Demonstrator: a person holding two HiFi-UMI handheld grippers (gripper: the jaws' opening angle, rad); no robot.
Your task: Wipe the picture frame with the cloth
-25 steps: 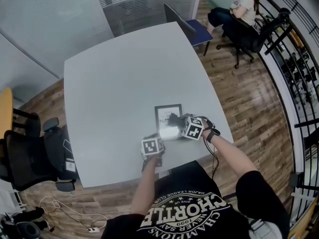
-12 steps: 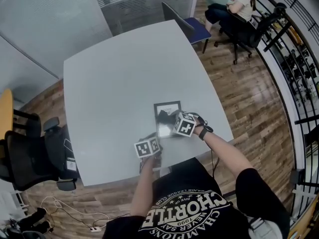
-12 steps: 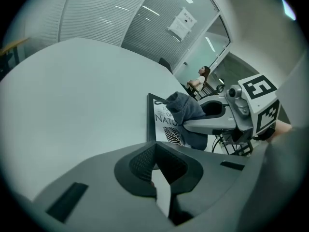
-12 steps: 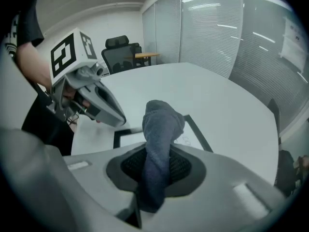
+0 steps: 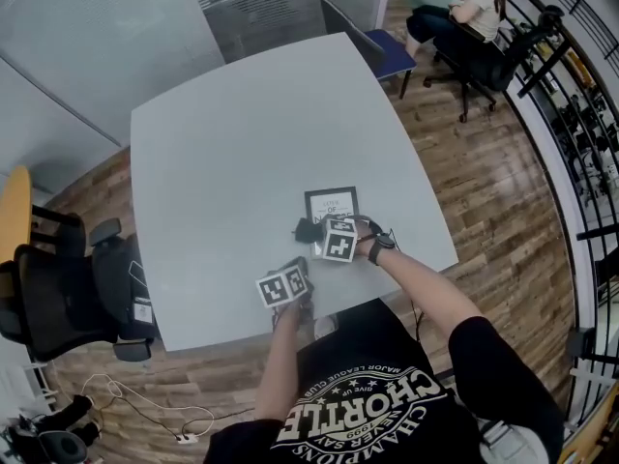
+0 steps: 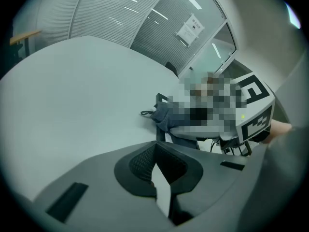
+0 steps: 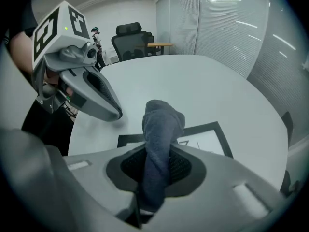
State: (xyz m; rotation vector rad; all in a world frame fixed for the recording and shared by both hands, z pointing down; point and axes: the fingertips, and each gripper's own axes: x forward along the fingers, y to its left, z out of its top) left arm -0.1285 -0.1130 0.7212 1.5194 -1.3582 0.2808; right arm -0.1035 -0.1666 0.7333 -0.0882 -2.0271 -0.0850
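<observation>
Head view: one picture frame (image 5: 332, 201) lies flat on the grey table (image 5: 222, 143), toward its 5 o'clock corner, close to the person. The right gripper (image 5: 321, 234) sits at the frame's 7 o'clock corner with one dark cloth (image 5: 306, 230) bunched at its tip. The left gripper (image 5: 295, 269) hangs nearer the table edge, at 7 o'clock from the frame and apart from it. The count is two grippers, one cloth and one frame.

Left gripper view: its jaws are closed together with nothing between them. The cloth and a dark corner of the frame lie ahead at 12 o'clock, out of its reach.

Right gripper view: the jaws are clamped on the cloth, whose free end stands up past the tips and hangs over the frame's near border. The white print extends to 3 o'clock. The left gripper shows at 10 o'clock, off the frame.

The wipe looks under way at one edge. The glass toward 3 o'clock seems left to cover, though how much is already clean cannot be told.
</observation>
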